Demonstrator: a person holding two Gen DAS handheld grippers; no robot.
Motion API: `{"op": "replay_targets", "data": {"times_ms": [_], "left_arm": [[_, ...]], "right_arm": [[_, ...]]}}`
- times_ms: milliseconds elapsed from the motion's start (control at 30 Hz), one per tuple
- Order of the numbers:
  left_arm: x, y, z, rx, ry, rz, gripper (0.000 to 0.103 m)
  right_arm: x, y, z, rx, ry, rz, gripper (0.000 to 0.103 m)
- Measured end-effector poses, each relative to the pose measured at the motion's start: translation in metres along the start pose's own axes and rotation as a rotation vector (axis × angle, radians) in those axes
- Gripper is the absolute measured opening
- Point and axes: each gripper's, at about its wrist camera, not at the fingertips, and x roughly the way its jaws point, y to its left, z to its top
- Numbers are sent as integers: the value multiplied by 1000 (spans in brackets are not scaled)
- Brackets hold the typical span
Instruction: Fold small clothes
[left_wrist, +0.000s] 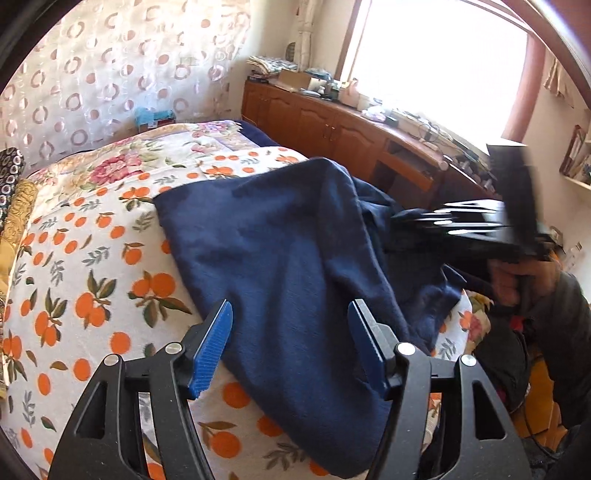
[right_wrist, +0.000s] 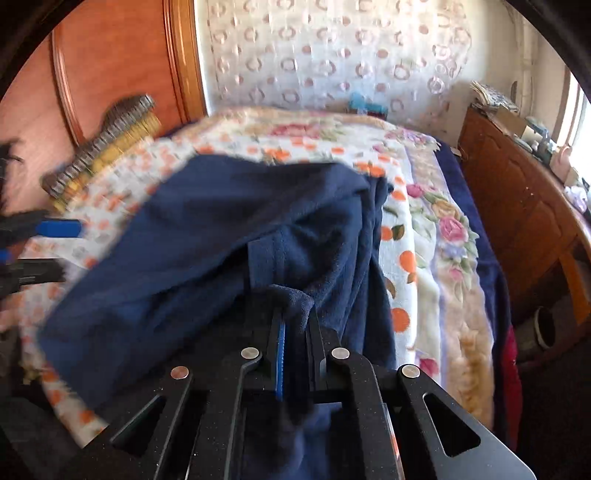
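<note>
A navy blue garment (left_wrist: 288, 258) lies spread on the orange-print bedspread (left_wrist: 74, 258). My left gripper (left_wrist: 290, 317) is open and empty, hovering above the garment's near edge. My right gripper (right_wrist: 295, 314) is shut on a fold of the same garment (right_wrist: 221, 229) and lifts its edge off the bed. The right gripper also shows blurred at the right of the left wrist view (left_wrist: 461, 221). The left gripper's blue pads (right_wrist: 59, 229) show at the left edge of the right wrist view.
The bed carries a floral blanket (right_wrist: 443, 229) under the orange-print sheet. A wooden cabinet (left_wrist: 332, 125) with clutter runs under the bright window. A wooden headboard (right_wrist: 110, 74) and patterned cushions (right_wrist: 103, 144) stand at the bed's head. A circle-print curtain (left_wrist: 110, 66) hangs behind.
</note>
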Motion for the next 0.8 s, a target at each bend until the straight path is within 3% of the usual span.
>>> {"op": "replay_targets", "data": {"times_ms": [100, 133, 267, 333, 433, 533, 600, 667, 800], "left_arm": [[-2, 6, -1, -14, -15, 1, 66], [-1, 7, -2, -19, -12, -5, 66], [3, 9, -11, -19, 0, 14, 66], [0, 11, -15, -19, 0, 34, 66], [-9, 18, -20, -32, -10, 56, 66], [-21, 27, -26, -39, -22, 84, 66], [-29, 32, -31, -42, -26, 96, 66], [-33, 36, -34, -45, -26, 100, 66], [-32, 40, -39, -55, -23, 102, 66]], "right_arm": [[-39, -9, -4, 50, -55, -25, 8], [-45, -14, -5, 50, -57, -74, 9], [-40, -12, -13, 50, -47, -158, 31], [-39, 1, -11, 61, -85, -105, 41], [-38, 42, -20, 59, -142, 5, 42], [-33, 73, -31, 85, -122, 132, 42], [-29, 88, -36, 83, -112, 163, 42], [-21, 98, -39, 82, -85, 170, 49], [-13, 105, -40, 93, -63, 178, 50]]}}
